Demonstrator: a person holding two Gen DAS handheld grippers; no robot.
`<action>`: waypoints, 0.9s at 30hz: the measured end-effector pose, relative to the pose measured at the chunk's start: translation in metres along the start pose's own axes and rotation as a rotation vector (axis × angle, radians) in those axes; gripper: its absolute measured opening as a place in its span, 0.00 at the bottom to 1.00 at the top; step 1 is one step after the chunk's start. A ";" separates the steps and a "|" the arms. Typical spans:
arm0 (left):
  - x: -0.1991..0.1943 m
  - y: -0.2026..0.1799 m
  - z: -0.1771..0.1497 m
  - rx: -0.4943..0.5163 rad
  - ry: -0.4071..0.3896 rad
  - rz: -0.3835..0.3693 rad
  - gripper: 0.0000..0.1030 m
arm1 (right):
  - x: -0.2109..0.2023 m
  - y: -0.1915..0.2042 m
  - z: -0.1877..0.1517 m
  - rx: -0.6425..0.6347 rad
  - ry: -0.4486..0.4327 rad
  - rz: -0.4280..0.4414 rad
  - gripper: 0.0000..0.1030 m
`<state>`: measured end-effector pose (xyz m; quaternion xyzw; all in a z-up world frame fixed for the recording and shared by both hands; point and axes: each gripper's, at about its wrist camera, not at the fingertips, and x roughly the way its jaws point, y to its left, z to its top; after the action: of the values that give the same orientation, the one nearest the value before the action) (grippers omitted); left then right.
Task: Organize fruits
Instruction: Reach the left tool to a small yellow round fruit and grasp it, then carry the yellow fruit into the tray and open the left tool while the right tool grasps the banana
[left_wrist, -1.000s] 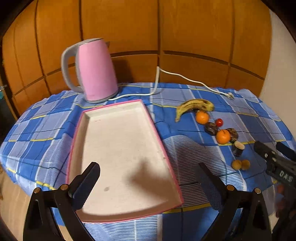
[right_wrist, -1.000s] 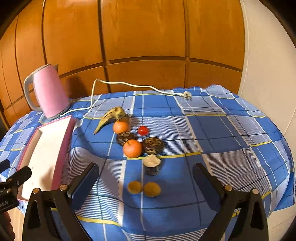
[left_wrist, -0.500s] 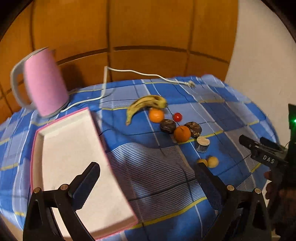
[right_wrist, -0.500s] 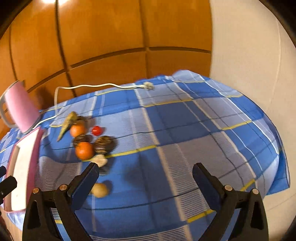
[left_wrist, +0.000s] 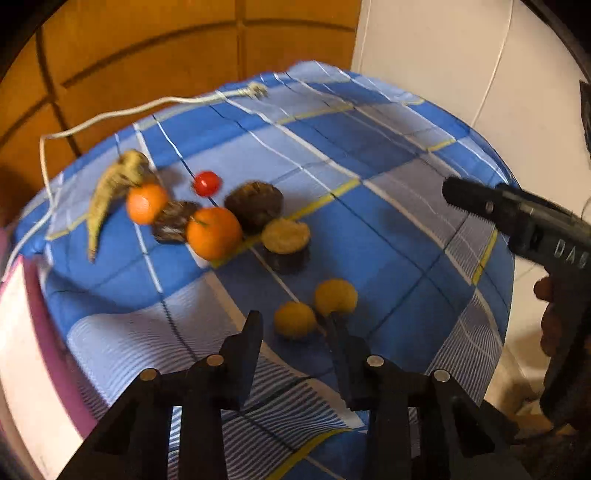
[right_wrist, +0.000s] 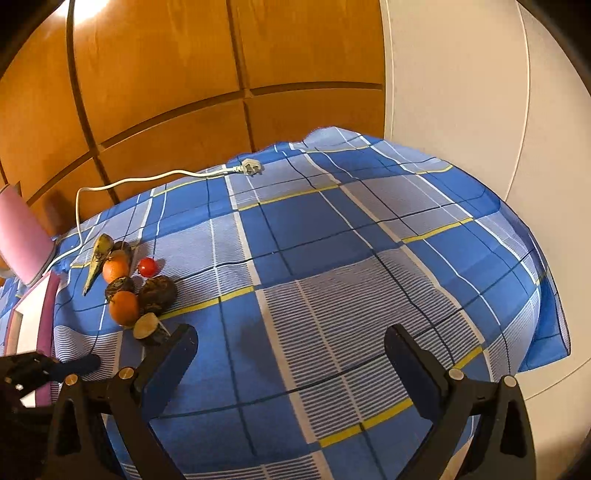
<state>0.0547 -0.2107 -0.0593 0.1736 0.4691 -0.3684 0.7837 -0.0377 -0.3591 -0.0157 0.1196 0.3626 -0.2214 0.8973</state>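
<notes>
On the blue checked cloth lie a banana (left_wrist: 110, 192), two oranges (left_wrist: 214, 232) (left_wrist: 146, 203), a red cherry tomato (left_wrist: 207, 183), two dark fruits (left_wrist: 255, 203) and a cut fruit with a pale top (left_wrist: 286, 240). Two small yellow fruits lie nearest. My left gripper (left_wrist: 291, 325) is closing its jaws around the left yellow fruit (left_wrist: 295, 318). A gap still shows at the left finger. The other yellow fruit (left_wrist: 336, 295) sits just past the right finger. My right gripper (right_wrist: 290, 347) is open over bare cloth, right of the fruit cluster (right_wrist: 123, 308).
A white tray with a pink rim (left_wrist: 22, 350) lies left of the fruit. A pink kettle (right_wrist: 18, 236) stands behind it, and its white cable ends in a plug (right_wrist: 251, 168) at the back. The table edge drops off at the right, by a white wall.
The left view has swung from the tray to the fruit and dropped closer. Its jaws have narrowed from wide open to around a small yellow fruit. The right view has swung right.
</notes>
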 end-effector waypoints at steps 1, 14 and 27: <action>0.003 0.001 -0.001 -0.002 0.003 -0.019 0.36 | 0.000 -0.001 0.000 0.002 0.002 -0.001 1.00; -0.004 0.017 -0.019 -0.053 -0.074 -0.109 0.24 | 0.015 0.006 -0.008 -0.021 0.072 0.099 0.91; -0.102 0.134 -0.070 -0.501 -0.277 0.093 0.24 | 0.027 0.051 -0.025 -0.163 0.174 0.233 0.55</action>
<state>0.0823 -0.0359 -0.0159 -0.0559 0.4252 -0.2249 0.8749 -0.0106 -0.3137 -0.0494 0.1065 0.4395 -0.0746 0.8888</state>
